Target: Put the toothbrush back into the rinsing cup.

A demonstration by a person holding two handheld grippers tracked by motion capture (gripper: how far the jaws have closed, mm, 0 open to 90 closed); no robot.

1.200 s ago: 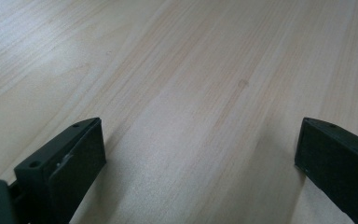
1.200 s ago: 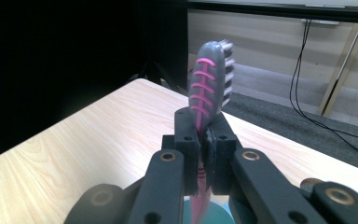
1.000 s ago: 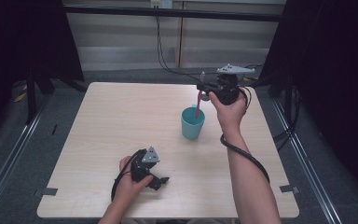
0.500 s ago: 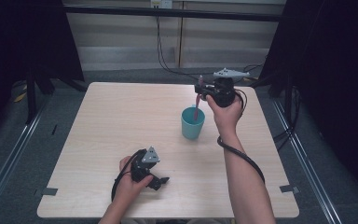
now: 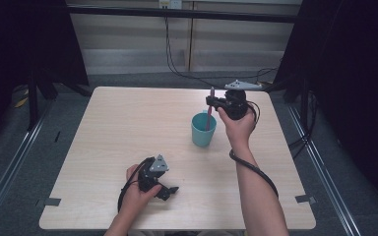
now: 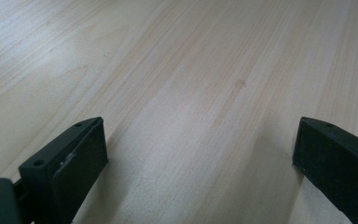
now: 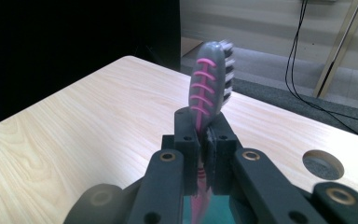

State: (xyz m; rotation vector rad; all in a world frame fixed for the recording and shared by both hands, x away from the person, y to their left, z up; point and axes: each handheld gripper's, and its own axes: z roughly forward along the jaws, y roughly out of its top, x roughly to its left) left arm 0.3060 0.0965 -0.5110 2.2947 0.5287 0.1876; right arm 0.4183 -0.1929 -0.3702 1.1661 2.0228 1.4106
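Two grippers are in play; our left gripper (image 5: 163, 189) rests near the table's (image 5: 128, 128) front edge, jaws wide apart and empty, and should stay put; toward the back right stands the cup (image 5: 203, 130), and our right gripper (image 5: 215, 104) above it has its jaws clamped on the toothbrush (image 7: 209, 86), head up, handle reaching into the cup; we should keep the brush upright, centre it over the rim, lower gently and let go only once it rests inside; since a second ago the right hand and brush have sunk toward the cup, while the left has kept still.
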